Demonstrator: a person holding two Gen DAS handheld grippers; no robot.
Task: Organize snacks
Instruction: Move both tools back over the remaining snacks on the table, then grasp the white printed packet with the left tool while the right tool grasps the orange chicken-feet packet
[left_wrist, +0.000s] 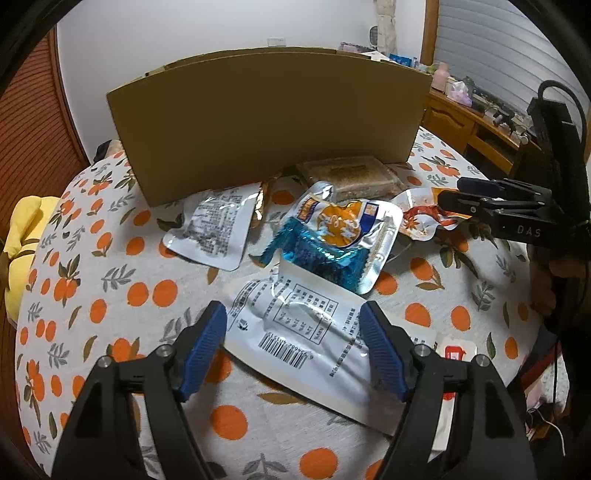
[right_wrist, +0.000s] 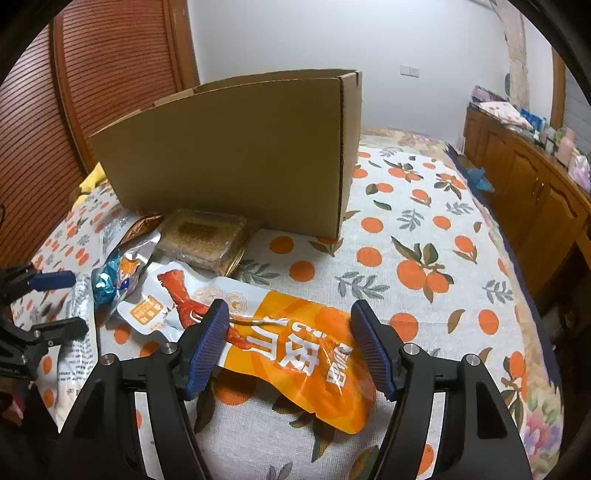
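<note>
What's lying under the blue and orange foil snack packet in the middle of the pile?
The blue and orange foil packet overlaps the top edge of the white packet with the barcode. Whatever else lies beneath it is covered; only the orange-print cloth shows around it.

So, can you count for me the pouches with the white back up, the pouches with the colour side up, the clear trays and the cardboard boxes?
White back up: 2, left pouch and barcode pouch
Colour side up: 2, blue pouch and orange pouch
Clear trays: 1, tray
Cardboard boxes: 1, box
Total: 6; the half-hidden gold packet is left out.
</note>
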